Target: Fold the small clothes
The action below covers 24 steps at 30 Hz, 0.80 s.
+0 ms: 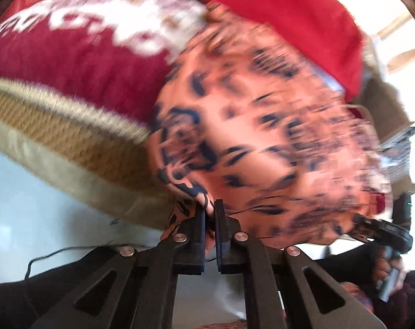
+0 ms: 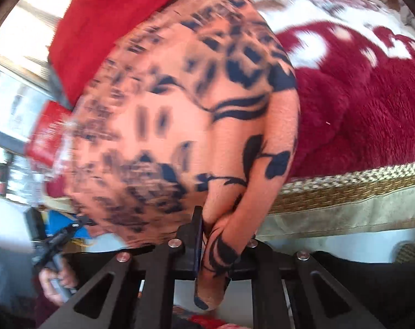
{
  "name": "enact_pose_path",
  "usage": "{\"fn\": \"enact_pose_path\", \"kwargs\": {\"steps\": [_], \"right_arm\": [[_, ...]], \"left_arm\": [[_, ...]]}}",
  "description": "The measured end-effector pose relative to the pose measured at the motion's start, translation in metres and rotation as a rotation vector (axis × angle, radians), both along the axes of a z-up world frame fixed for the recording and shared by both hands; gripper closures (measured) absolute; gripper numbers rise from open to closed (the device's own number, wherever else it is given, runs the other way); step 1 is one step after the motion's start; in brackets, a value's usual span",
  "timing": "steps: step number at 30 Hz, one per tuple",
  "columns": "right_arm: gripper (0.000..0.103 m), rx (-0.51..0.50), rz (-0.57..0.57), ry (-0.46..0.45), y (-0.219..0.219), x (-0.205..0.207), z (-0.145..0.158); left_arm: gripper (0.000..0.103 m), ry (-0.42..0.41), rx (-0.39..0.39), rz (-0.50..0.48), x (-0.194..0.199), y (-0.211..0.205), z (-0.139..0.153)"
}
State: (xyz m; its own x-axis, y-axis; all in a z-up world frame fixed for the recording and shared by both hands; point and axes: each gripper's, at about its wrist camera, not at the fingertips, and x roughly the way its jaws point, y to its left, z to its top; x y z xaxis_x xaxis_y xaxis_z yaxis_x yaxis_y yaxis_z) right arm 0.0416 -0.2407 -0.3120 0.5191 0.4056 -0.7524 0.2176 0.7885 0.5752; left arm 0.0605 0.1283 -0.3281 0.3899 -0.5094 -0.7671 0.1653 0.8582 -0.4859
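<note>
Orange cloth with a black floral print point(image 1: 262, 126) hangs at the near edge of the bed point(image 1: 78, 148), over its dark red plush blanket point(image 1: 70, 63). Left gripper point(image 1: 209, 213): fingers pressed together on a thin corner of the cloth. Right gripper point(image 2: 224, 235): fingers pinching a bunched fold (both views blurred). Bright red fabric point(image 2: 111, 22) lies behind.
</note>
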Motion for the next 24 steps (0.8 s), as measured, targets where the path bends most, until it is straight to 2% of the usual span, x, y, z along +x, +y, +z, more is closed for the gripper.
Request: {"fn": "enact_pose_path", "kwargs": {"steps": [3, 6, 10, 13, 17, 20, 22, 23, 24], "right_arm": [[0.089, 0.127, 0.017, -0.111, -0.010, -0.011, 0.023], [0.089, 0.234, 0.016, -0.214, -0.020, -0.014, 0.048], [0.089, 0.303, -0.006, -0.335, -0.037, -0.002, 0.084], [0.089, 0.334, -0.055, -0.424, -0.062, 0.023, 0.118], [0.089, 0.353, -0.144, -0.491, -0.090, 0.087, 0.155], [0.089, 0.378, -0.242, -0.518, -0.119, 0.137, 0.159], [0.089, 0.399, -0.294, -0.523, -0.133, 0.173, 0.150], [0.086, 0.402, -0.342, -0.512, -0.141, 0.193, 0.139], [0.086, 0.408, -0.374, -0.503, -0.147, 0.204, 0.131]], "left_arm": [[0.097, -0.061, -0.069, -0.031, -0.004, 0.004, 0.029], [0.098, -0.080, -0.107, -0.041, 0.007, 0.014, 0.053], [0.098, -0.141, -0.208, -0.017, 0.033, 0.032, 0.098], [0.098, -0.184, -0.255, 0.021, 0.081, 0.034, 0.134], [0.098, -0.237, -0.265, 0.074, 0.164, 0.031, 0.167], [0.098, -0.235, -0.239, 0.105, 0.232, 0.018, 0.169], [0.098, -0.241, -0.195, 0.137, 0.271, 0.004, 0.157], [0.098, -0.237, -0.175, 0.147, 0.282, 0.000, 0.150], [0.098, -0.214, -0.153, 0.170, 0.299, -0.005, 0.137]]}}
